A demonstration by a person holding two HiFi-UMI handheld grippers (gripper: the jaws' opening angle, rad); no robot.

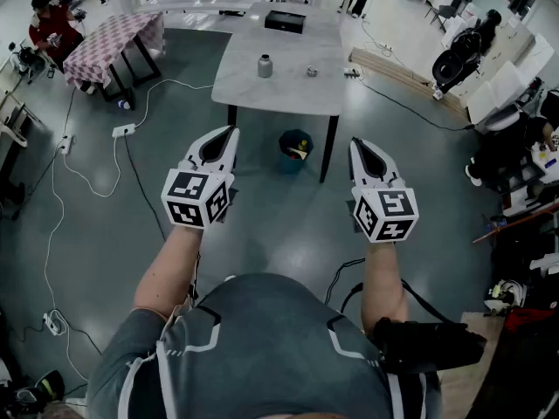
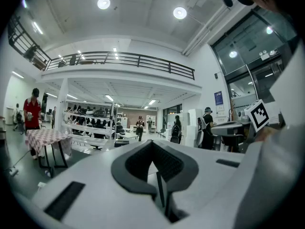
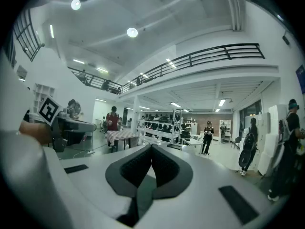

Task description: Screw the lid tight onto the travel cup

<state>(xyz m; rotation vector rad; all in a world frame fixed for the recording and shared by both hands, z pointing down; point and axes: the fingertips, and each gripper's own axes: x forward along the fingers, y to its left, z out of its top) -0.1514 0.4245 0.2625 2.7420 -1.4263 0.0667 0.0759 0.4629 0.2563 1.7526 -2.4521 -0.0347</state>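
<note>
In the head view a grey travel cup (image 1: pixel 265 65) stands upright on a pale table (image 1: pixel 262 90) far ahead of me. A small round lid (image 1: pixel 312 72) lies to the cup's right, apart from it. My left gripper (image 1: pixel 232 132) and right gripper (image 1: pixel 355 144) hang level over the floor, well short of the table, each with its marker cube near my hand. Both are shut with nothing between the jaws. The left gripper view shows its jaws (image 2: pixel 152 144) pressed together, and the right gripper view shows the same (image 3: pixel 151 149). Neither gripper view shows the cup or lid.
A black box (image 1: pixel 285 22) sits at the table's far edge. A blue bin (image 1: pixel 295 149) stands under the table's near side. White cables (image 1: pixel 87 182) trail over the grey floor at the left. A checkered table (image 1: pixel 113 42) and several people stand around the hall.
</note>
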